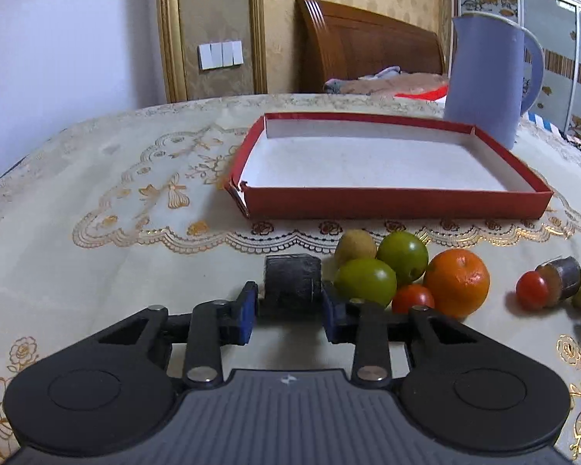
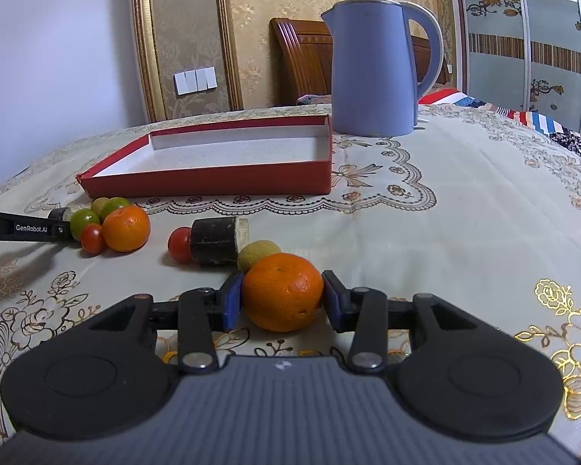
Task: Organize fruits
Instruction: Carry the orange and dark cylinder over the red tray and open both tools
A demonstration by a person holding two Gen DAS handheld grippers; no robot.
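Table (image 2: 464, 201) under a lace cloth, blue kettle (image 2: 372, 66) standing at the back, just beside the red tray (image 2: 213, 184). Tray is sitting bare inside, so by my reading nothing is sorted yet and every fruit is still waiting on the cloth in front of it. Right claw (image 2: 282, 298) is straddling an orange (image 2: 282, 296): the fruit is sitting between the blue pads (image 2: 230, 302), left pad touching or nearly so, right pad looking a hair off, so whether it is gripping I cannot tell. Just behind that orange a small yellow-green fruit (image 2: 257, 252) is lying, then a dark cylinder (image 2: 215, 241) on its side with a tomato (image 2: 179, 244) against its far end. Left claw (image 1: 290, 306) is sitting at a medium gap around a dark block (image 1: 290, 283); whether it is actually gripping, cannot tell. Immediately right of it, a cluster is huddling: second orange (image 1: 457, 286), two green fruits (image 1: 403, 257), a brownish one (image 1: 354, 248), a small tomato (image 1: 412, 298). Judging from this, the whole job is remaining, the near orange likely going first.
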